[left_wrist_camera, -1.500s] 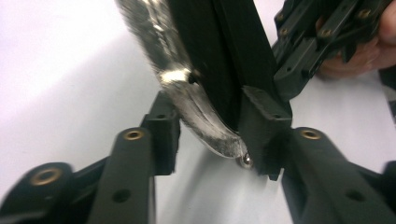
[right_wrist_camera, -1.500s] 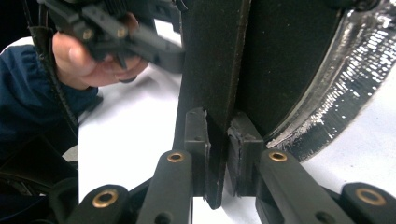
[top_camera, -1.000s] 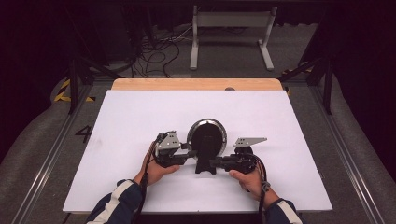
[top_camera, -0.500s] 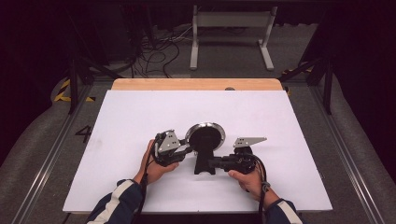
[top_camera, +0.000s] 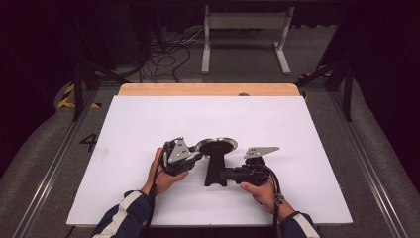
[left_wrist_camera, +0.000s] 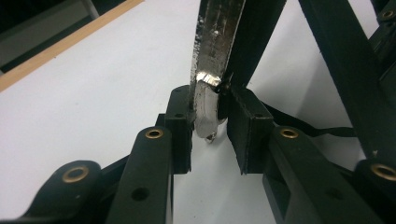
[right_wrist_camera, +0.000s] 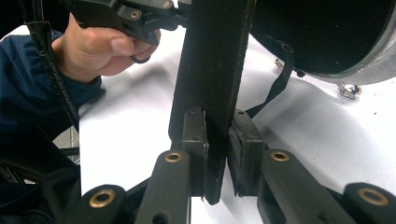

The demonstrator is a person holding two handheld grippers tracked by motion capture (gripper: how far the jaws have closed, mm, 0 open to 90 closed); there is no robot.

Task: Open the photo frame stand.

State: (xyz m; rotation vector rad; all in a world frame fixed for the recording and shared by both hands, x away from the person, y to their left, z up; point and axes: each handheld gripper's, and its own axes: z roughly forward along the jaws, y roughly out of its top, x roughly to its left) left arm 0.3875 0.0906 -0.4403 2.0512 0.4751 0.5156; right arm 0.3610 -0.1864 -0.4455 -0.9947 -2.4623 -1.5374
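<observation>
Pan tipped up between two grippers, near the front of the white table [top_camera: 148,124].

The left gripper [left_wrist_camera: 210,133] is clamped on the pan's silver rim [left_wrist_camera: 212,56]; the pan [top_camera: 216,145] stands tilted (handle toward the person). The right gripper [right_wrist_camera: 217,154] pinches the black handle [right_wrist_camera: 212,60]. Best, I judge, to move both hands together, keeping the rim seated deep.

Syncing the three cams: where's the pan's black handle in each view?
High view: handle runs from the pan toward the person, centre of the white table.
Left gripper view: black bar, top centre.
Right gripper view: upright, centre, between the jaws.
Shared landmark: the pan's silver rim.
</observation>
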